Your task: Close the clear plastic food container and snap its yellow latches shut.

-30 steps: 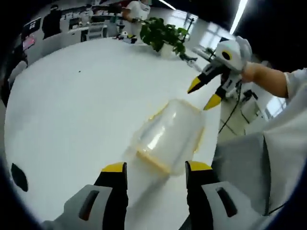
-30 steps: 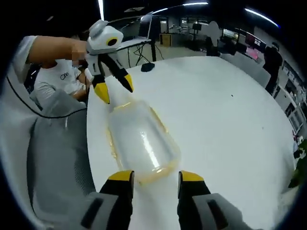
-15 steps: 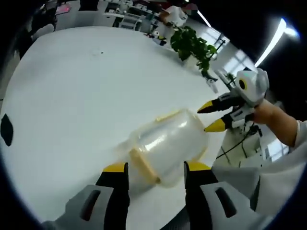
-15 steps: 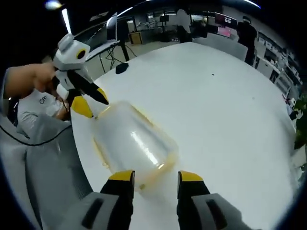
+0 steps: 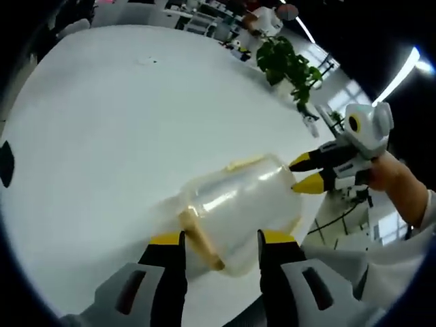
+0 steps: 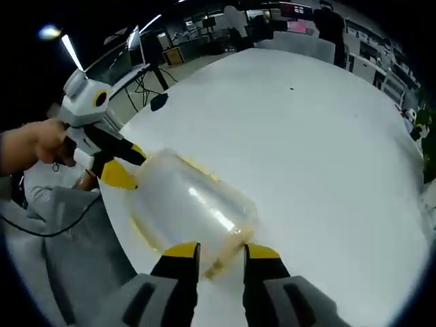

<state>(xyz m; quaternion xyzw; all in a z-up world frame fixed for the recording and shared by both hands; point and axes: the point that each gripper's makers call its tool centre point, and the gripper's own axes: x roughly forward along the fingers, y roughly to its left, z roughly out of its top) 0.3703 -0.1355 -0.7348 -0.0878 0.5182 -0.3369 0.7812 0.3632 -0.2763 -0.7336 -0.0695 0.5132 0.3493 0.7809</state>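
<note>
The clear plastic container lies on the white table between my two grippers, with a yellow rim and yellow latches at both ends. My left gripper is open, and the near end latch sits between its jaws. In the right gripper view the same container runs away from my right gripper, which is open but narrowed, with a yellow latch between its tips. Each gripper appears in the other's view at the container's far end: the right gripper and the left gripper.
The table edge runs close beside the container, with a person's grey clothing just past it. A potted plant stands at the table's far side. People and desks fill the background.
Both grippers have moved closer to the container's ends. The right gripper's jaws have narrowed around the near latch. The container stays on the table.
</note>
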